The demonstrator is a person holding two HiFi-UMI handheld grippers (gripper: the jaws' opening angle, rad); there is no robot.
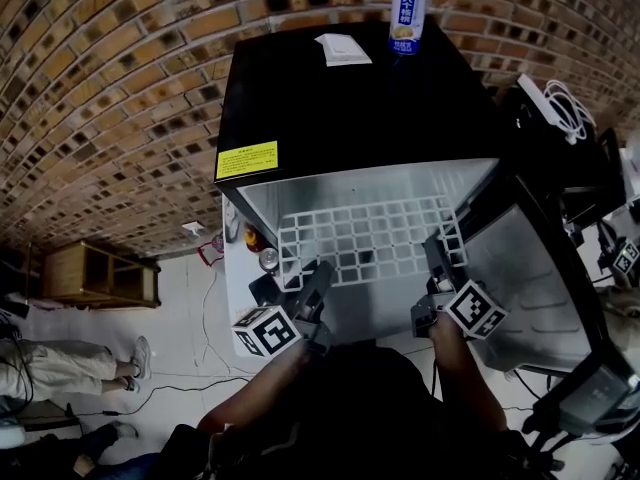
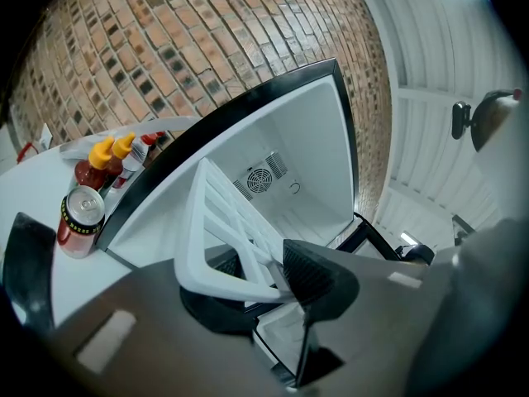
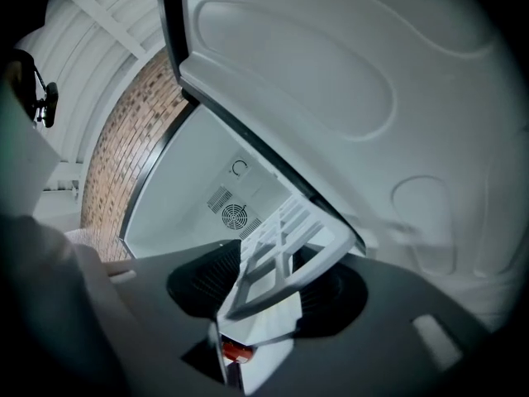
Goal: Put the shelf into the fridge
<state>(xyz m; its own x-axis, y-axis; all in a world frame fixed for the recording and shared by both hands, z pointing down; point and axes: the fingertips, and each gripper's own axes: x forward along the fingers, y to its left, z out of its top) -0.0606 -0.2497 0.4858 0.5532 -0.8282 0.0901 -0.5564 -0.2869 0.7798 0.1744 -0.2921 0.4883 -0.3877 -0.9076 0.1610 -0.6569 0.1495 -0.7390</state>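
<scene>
The white grid shelf (image 1: 370,238) lies level in the mouth of the open black fridge (image 1: 340,98), partly inside. My left gripper (image 1: 318,273) is shut on its front bar near the left corner. In the left gripper view the shelf (image 2: 223,222) runs from between the pads of the left gripper (image 2: 264,292) toward the fan (image 2: 259,179) on the back wall. My right gripper (image 1: 437,258) is at the shelf's front right corner. In the right gripper view that shelf corner (image 3: 285,251) lies slanted between the widely spread jaws of the right gripper (image 3: 264,292), and the pads do not press on it.
The fridge door (image 1: 520,268) stands open to the right, close beside my right gripper. A drink can (image 1: 406,16) and a white card (image 1: 343,48) sit on the fridge top. A red can (image 2: 81,220) and sauce bottles (image 2: 99,162) stand left of the fridge. A person's legs (image 1: 60,363) are at the far left.
</scene>
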